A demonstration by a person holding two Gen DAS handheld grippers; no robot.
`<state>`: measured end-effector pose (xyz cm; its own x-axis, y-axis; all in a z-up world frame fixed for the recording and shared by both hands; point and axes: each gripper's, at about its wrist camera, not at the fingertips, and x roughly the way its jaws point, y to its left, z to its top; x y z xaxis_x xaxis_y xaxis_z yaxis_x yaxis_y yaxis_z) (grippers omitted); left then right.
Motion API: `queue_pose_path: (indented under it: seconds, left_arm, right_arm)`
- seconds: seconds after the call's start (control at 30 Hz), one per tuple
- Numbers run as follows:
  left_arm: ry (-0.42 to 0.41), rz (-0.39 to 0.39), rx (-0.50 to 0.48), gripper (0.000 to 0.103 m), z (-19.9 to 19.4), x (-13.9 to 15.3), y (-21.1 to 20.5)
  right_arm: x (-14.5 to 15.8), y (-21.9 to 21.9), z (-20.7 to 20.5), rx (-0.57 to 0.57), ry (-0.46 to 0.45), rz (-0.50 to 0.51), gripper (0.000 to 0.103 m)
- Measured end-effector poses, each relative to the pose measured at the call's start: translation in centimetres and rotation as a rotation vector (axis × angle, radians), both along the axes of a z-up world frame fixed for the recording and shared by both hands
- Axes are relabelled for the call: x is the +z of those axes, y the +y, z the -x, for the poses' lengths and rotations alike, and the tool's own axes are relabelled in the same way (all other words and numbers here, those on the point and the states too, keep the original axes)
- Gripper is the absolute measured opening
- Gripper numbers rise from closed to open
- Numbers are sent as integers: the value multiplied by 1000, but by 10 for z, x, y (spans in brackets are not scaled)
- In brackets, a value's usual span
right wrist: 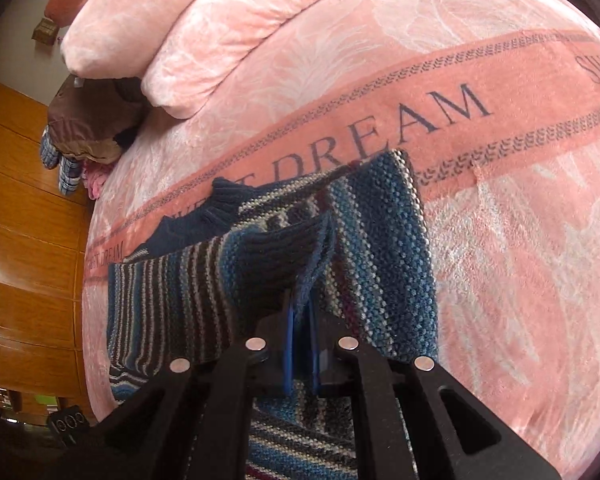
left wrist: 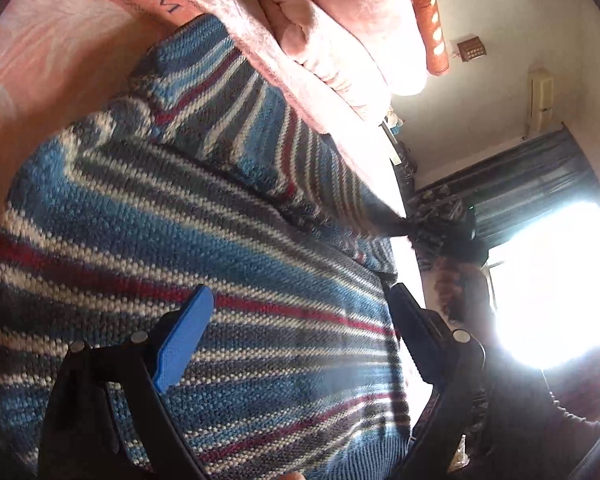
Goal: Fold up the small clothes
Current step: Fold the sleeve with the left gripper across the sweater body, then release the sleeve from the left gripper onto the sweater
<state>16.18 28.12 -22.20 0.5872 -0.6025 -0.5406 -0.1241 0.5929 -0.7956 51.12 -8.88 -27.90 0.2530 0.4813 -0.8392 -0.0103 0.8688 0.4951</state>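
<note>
Striped knit sweater [right wrist: 364,240] lying on the pink "SWEET DREAM" blanket [right wrist: 500,260] that covers the bed, mid-fold. My right gripper [right wrist: 300,320] is clenched: its two blue pads stand nearly together with a ridge of the knit, at the ribbed navy edge, pinched between them, and the cloth rises from the fingertips in a raised fold ahead of the fingers. To the left of these fingers a striped panel lies flat; to their right a broader blue band runs forward toward the blanket's lettering. My left gripper [left wrist: 300,320] is released: the blue pad [left wrist: 184,340] and the opposite black finger stand well apart, with the sweater's body [left wrist: 220,240] spread between and beneath them; whether the pads touch the knit I cannot tell. Beyond the left fingers a sleeve [left wrist: 228,112] runs toward the pink pillows [left wrist: 340,40]. I judge the step in hand to be folding one side of the sweater across its body. The next move calls for carrying the pinched edge over the flat panel without dragging the lower layer, while the left fingers steady or pin the body, then opening the right fingers only once the edge lies aligned.
</note>
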Motion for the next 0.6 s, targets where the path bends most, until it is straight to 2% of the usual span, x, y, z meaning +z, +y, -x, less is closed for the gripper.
queue_pose_path:
  seconds: [0.03, 0.07, 0.17, 0.3, 0.33, 0.43, 0.53, 0.57, 0.6]
  left_arm:
    - [-17, -16, 2, 88, -7, 7, 3]
    - [-36, -32, 3, 88, -15, 14, 8]
    - [-79, -63, 12, 89, -54, 34, 25]
    - [-67, -25, -15, 90, -127, 45, 47]
    - [-51, -29, -29, 90, -143, 41, 49]
    - [73, 6, -81, 86, -181, 5, 55]
    - [161, -40, -57, 76, -190, -30, 70]
    - [177, -49, -38, 67, -190, -39, 78]
    - [178, -43, -24, 63, -189, -45, 86]
  right_arm:
    - [-6, 0, 1, 12, 2, 13, 7]
    - [-12, 0, 2, 21, 6, 23, 13]
    - [-7, -17, 3, -38, -24, -16, 18]
    - [13, -32, 2, -51, -78, -100, 19]
    - [15, -32, 1, -45, -86, -118, 19]
    - [7, -28, -2, -24, -66, -195, 19]
    - [-14, -21, -3, 5, -29, -235, 19]
    - [-23, -20, -4, 6, -10, -241, 19]
    - [-33, -20, -3, 6, 6, -234, 14]
